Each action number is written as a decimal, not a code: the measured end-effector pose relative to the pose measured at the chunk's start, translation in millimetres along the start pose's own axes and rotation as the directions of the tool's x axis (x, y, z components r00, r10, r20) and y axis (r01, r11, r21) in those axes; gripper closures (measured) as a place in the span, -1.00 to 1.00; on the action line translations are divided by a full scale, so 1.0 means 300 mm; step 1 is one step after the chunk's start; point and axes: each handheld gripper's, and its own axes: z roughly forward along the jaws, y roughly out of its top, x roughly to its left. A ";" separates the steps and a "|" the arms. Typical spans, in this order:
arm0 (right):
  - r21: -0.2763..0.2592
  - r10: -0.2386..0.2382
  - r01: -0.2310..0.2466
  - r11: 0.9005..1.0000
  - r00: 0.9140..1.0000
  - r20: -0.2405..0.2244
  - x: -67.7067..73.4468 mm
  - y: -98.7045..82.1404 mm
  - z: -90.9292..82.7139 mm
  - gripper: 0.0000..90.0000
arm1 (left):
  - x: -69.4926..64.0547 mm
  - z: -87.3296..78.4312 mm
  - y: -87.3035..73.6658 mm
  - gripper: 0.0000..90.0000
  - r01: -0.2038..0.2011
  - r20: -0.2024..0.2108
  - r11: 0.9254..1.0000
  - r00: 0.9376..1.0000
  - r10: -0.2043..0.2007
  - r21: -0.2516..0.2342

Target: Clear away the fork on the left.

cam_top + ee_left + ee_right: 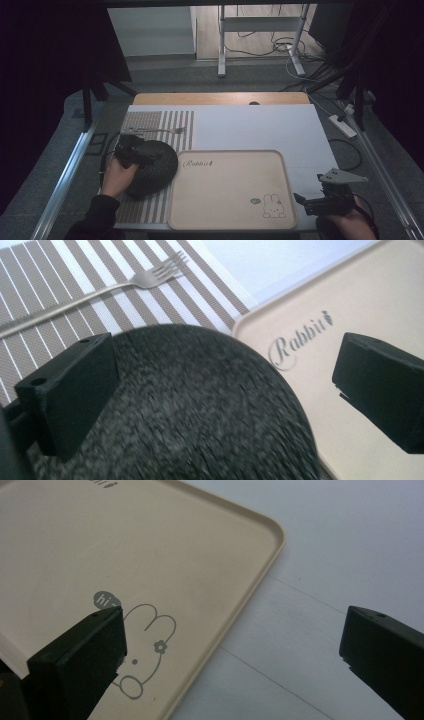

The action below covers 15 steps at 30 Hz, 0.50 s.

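Note:
A dark speckled round plate (159, 170) (200, 405) lies on a striped placemat (150, 120) (45, 270), its right edge at the rim of a beige tray (225, 192) (370, 290) (150, 545) printed with a rabbit. My left gripper (151, 155) (227, 355) hovers over the plate's left part, jaws wide apart, open. A silver fork (162, 131) (142, 279) rests on the placemat beyond the plate. My right gripper (300, 198) (235, 615) is open at the tray's near right corner, one jaw over the rabbit drawing, the other over the white sheet (325, 555).
A white sheet (250, 125) covers the wooden table. On the floor, a power strip (343, 125) and cables lie to the right, and a metal stand (220, 45) is behind the table. Metal rails run along both sides.

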 end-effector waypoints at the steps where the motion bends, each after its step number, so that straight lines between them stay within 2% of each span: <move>1: 0.000 0.000 0.000 1.000 1.000 0.000 0.000 0.000 0.000 -1.00 | 0.004 0.005 0.006 -1.00 0.003 0.001 1.000 1.000 -0.003 0.001; 8: 0.000 0.000 0.000 1.000 1.000 -0.001 0.000 0.000 0.000 -1.00 | 0.040 0.039 0.041 -1.00 0.035 -0.015 0.999 0.999 -0.035 0.002; 15: 0.000 0.000 0.000 1.000 1.000 -0.001 0.000 0.000 0.000 -1.00 | 0.064 0.087 0.064 -1.00 0.043 -0.035 0.999 0.998 -0.042 0.027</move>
